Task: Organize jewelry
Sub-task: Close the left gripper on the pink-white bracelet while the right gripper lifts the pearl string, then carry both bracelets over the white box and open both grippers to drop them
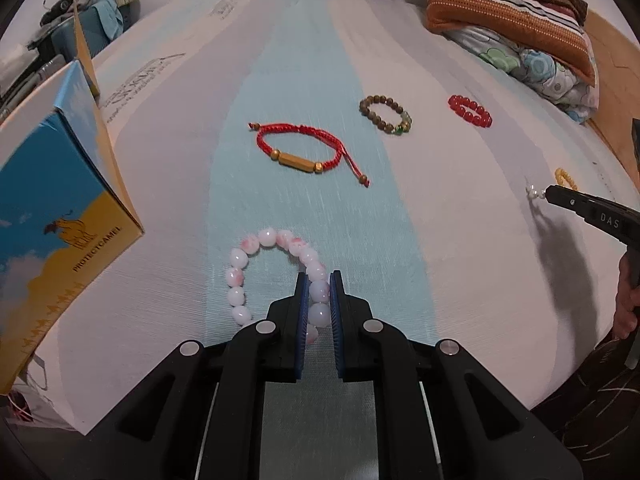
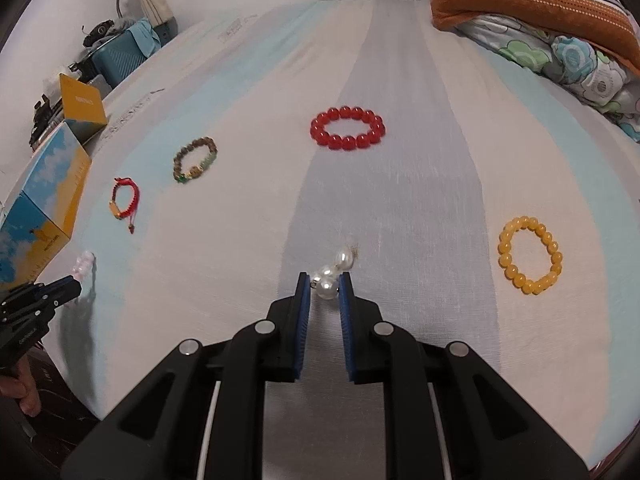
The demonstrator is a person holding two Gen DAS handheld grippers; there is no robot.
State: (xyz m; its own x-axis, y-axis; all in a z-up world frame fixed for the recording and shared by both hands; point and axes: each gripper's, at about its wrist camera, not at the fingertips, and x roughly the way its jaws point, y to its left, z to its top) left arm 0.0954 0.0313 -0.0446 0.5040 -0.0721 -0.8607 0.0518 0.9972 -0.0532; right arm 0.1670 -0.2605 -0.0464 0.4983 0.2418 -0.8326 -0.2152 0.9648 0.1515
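Both grippers were down on the striped bedsheet (image 2: 400, 208) near its front edge, each picking a piece for sorting. The left gripper (image 1: 319, 280), nearly closed, pinched the pink-and-white bead bracelet (image 1: 256, 268) beside the blue-and-yellow cardboard box (image 1: 52, 200). The right gripper (image 2: 325, 280), narrowly parted, straddled the white pearl strand (image 2: 332, 276); contact looked likely.

Bedsheet (image 2: 400, 200): woven cloth, matt, striped. Pink-white bracelet (image 1: 272, 264): glossy smooth beads. Pearl piece (image 2: 332, 276): lustrous. Red cord bracelet (image 1: 304, 148): braided thread, metallic gold tube. Box (image 1: 52, 208): printed cardboard, slight sheen.
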